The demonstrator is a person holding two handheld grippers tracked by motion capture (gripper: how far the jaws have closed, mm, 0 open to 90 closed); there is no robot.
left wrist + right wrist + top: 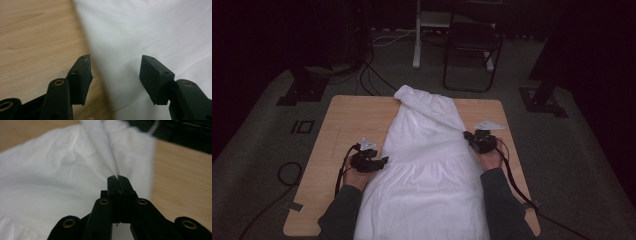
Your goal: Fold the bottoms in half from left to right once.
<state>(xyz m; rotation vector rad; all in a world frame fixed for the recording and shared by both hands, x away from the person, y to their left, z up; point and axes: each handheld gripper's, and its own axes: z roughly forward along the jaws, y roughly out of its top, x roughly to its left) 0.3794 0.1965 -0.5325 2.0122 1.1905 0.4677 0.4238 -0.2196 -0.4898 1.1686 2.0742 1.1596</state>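
A light wooden rectangular surface (347, 125) with rounded corners stands on grey carpeted floor (257, 150). Beyond its far edge stands a black metal folding chair (472, 47) beside a white post (417, 35), with black cables (367, 75) trailing across the floor.

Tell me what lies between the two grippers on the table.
In the high view, the white garment spreads between the left gripper and right gripper, covering the table there.
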